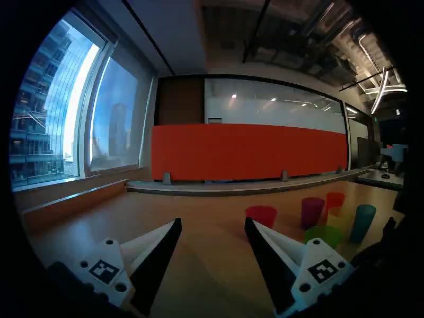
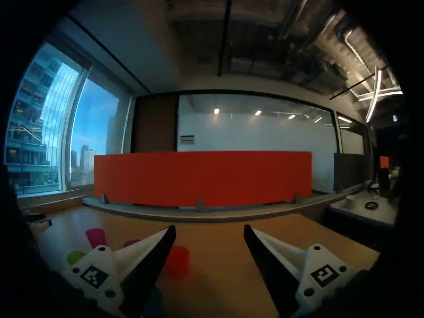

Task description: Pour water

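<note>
Several plastic cups stand on a wooden table (image 1: 212, 212). In the left gripper view a red cup (image 1: 261, 215) sits just past the right fingertip, with a purple cup (image 1: 312, 211), an orange cup (image 1: 335, 200), a yellow cup (image 1: 334, 218), a green cup (image 1: 323, 234) and a teal cup (image 1: 363, 222) further right. My left gripper (image 1: 212, 227) is open and holds nothing. In the right gripper view my right gripper (image 2: 208, 231) is also open and empty. A red cup (image 2: 177, 261) stands by its left finger, and a magenta cup (image 2: 96, 237) and a green cup (image 2: 76, 257) sit at the left.
An orange divider panel (image 1: 244, 151) runs along the table's far edge. Large windows (image 1: 63, 122) fill the left wall over a wooden ledge. A second desk (image 2: 365, 204) with small items lies to the right. Open tabletop (image 2: 222, 265) stretches ahead of the right gripper.
</note>
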Tool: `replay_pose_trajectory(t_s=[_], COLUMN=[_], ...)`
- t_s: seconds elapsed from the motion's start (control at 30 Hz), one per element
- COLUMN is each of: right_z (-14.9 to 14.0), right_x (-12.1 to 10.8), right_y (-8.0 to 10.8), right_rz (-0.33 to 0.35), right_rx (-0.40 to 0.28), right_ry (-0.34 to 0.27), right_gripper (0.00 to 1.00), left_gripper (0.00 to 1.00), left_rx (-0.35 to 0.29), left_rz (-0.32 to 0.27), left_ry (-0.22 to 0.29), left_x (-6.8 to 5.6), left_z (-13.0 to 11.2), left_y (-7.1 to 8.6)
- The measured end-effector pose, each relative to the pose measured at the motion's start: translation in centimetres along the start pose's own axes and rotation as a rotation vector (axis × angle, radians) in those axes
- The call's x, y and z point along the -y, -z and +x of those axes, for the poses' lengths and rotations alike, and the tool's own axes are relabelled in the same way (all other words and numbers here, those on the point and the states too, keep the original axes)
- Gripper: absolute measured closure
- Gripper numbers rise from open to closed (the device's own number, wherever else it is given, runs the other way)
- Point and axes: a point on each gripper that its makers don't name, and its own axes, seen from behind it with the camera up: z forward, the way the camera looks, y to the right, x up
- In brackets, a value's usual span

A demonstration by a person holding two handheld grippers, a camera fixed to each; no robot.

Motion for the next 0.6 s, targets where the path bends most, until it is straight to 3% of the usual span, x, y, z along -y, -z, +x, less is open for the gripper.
replay_pose_trajectory(t_s=[0.6], right_z=[0.21], right_x=[-0.1], right_y=[0.15], right_rz=[0.005], right_rx=[-0.009], right_ry=[-0.001], right_gripper=[0.01], left_gripper=[0.12], left_rx=[0.002], left_rz=[0.001], left_ry=[-0.004], left_x=[0.14], left_z=[0.01], left_y=[0.18])
